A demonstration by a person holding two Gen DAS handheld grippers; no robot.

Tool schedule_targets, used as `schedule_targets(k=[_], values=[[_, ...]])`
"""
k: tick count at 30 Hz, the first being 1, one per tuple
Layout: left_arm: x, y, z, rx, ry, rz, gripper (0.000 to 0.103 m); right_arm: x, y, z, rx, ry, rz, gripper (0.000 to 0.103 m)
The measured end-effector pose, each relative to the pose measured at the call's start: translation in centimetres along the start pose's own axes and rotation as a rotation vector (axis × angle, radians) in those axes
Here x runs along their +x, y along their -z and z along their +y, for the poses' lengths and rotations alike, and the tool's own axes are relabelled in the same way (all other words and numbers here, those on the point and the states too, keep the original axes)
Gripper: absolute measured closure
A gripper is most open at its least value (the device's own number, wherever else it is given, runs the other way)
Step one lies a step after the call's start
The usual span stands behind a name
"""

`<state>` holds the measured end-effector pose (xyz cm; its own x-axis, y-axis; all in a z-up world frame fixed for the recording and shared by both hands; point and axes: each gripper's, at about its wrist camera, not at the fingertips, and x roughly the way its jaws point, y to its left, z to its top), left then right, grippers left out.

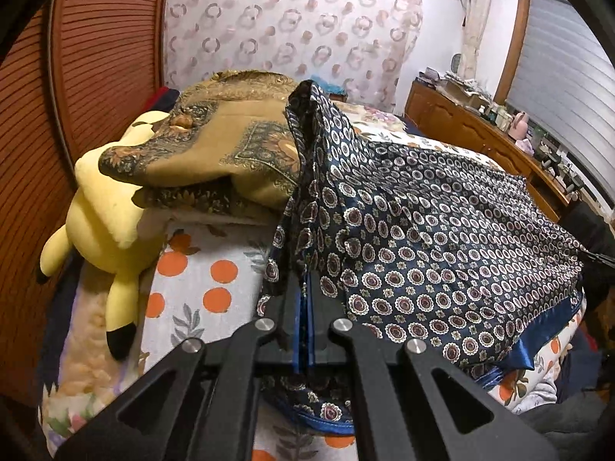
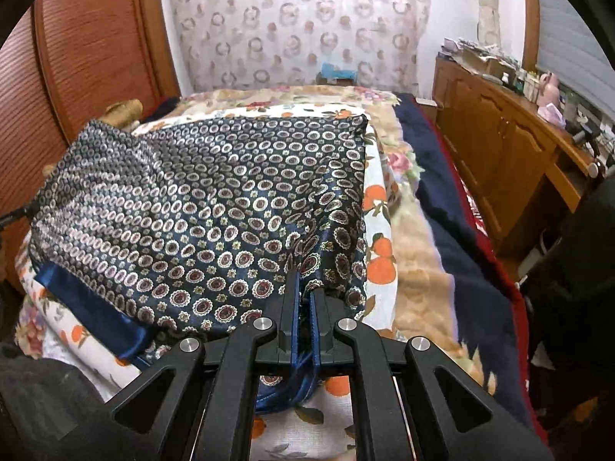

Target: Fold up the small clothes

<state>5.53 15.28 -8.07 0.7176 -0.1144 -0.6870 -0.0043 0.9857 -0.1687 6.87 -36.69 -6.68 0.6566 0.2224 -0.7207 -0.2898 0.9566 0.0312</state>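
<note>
A dark blue satin cloth [image 1: 442,230] printed with small round medallions lies spread over the bed. My left gripper [image 1: 303,280] is shut on its near left corner and lifts that edge, so the cloth rises in a peak. In the right wrist view the same cloth [image 2: 215,207] stretches away to the left. My right gripper [image 2: 305,280] is shut on its near right corner, low over the bed. A plain blue hem [image 2: 92,307] shows at the near edge.
A bed sheet with orange fruit print [image 1: 200,280] covers the bed [image 2: 384,269]. A yellow plush toy [image 1: 103,215] and a brown patterned cloth [image 1: 215,146] lie at the left by the wooden headboard [image 1: 77,77]. A wooden sideboard [image 2: 499,153] stands to the right.
</note>
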Motion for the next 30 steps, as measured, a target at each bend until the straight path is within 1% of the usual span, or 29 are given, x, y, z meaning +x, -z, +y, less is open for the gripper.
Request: schedule_targets(k=[2,3,4,6,8,11,13,15,16,17,20,25,27,30], values=[[0.1,0.2,-0.1,0.003,-0.003,0.010,0.099,-0.2,0.3,0.1,0.000,-0.002,-0.003,0.100],[0.3,0.2,0.0,0.008,-0.011,0.014,0.091,-0.2,0.4,0.1,0.002,-0.001,-0.005,0.099],[0.3,0.3,0.0,0.012,-0.024,0.016,0.079,-0.3,0.3,0.2,0.001,0.000,-0.006,0.099],[0.3,0.4,0.2,0.009,-0.036,0.017,0.075,-0.6,0.2,0.3,-0.005,0.009,-0.013,0.097],[0.6,0.6,0.5,0.000,-0.033,0.036,0.074,-1.1,-0.1,0.5,-0.015,0.019,-0.026,0.094],[1.4,1.0,0.8,0.001,-0.037,0.068,0.073,-1.9,-0.6,0.5,-0.027,0.033,-0.052,0.082],[1.7,1.4,0.9,-0.002,-0.032,0.079,0.073,-2.3,-0.9,0.6,-0.032,0.033,-0.065,0.076],[1.8,1.6,1.0,-0.008,-0.036,0.079,0.073,-2.6,-1.1,1.0,-0.048,0.050,-0.073,0.069],[1.8,1.6,1.0,-0.010,-0.035,0.080,0.073,-2.7,-1.3,1.2,-0.058,0.054,-0.077,0.069],[1.9,1.7,1.0,-0.012,-0.034,0.081,0.073,-3.0,-1.5,1.5,-0.069,0.049,-0.082,0.068],[2.1,1.8,1.0,-0.012,-0.041,0.087,0.073,-3.4,-2.1,1.6,-0.076,0.045,-0.081,0.058],[2.2,1.9,0.9,-0.008,-0.054,0.078,0.073,-4.3,-2.7,1.1,-0.012,0.036,-0.096,0.051],[2.2,1.9,0.9,-0.007,-0.054,0.074,0.073,-4.4,-2.7,1.7,-0.020,0.022,-0.105,0.050],[2.2,2.0,0.9,-0.007,-0.055,0.072,0.073,-3.8,-3.1,3.1,-0.049,0.023,-0.108,0.050]])
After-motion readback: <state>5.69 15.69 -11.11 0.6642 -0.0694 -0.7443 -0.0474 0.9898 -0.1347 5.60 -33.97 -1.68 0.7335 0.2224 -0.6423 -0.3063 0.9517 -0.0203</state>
